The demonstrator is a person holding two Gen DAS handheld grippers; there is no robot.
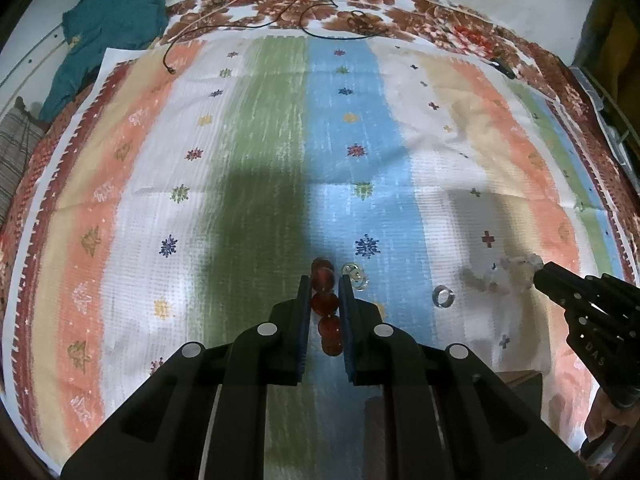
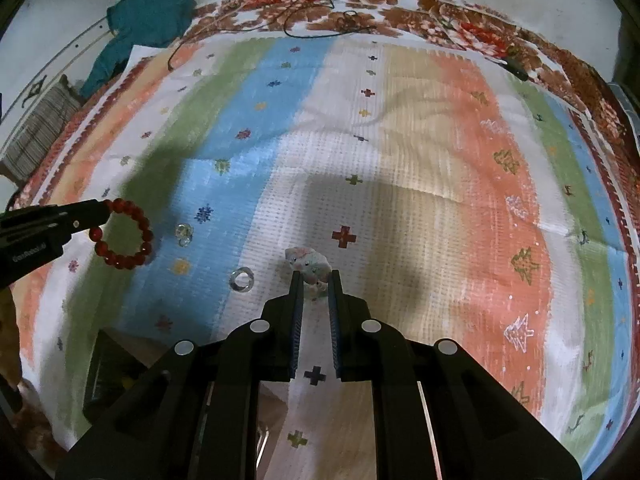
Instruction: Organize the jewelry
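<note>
The left claw [image 1: 324, 280] is closing narrowly on a red bead bracelet [image 1: 326, 304], its blue pads pinching the strand at the fingertips; the right wrist view is showing the same bracelet [image 2: 122, 238] as a full ring dangling from that claw [image 2: 105, 210] above the striped cloth [image 2: 400, 152]. The right claw [image 2: 316, 276] is likewise nearly closed, gripping a pale, whitish beaded piece [image 2: 308, 262] at its tips; from the left wrist view this piece [image 1: 510, 272] is appearing blurred at the end of the right claw [image 1: 538, 274]. Lying loose on the blue stripe are a clear ring [image 1: 442, 296] and a small clear glassy piece [image 1: 355, 276], both between the two claws and touching neither. The cloth ahead of both claws is lying wide and uncluttered up to a floral border [image 1: 360, 4], where thin dark cords [image 1: 320, 28] are trailing. A teal garment [image 1: 112, 28] is lying beyond the cloth's far left corner. Only the right wrist view is showing a dark box [image 2: 116, 372] at the near left edge.
</note>
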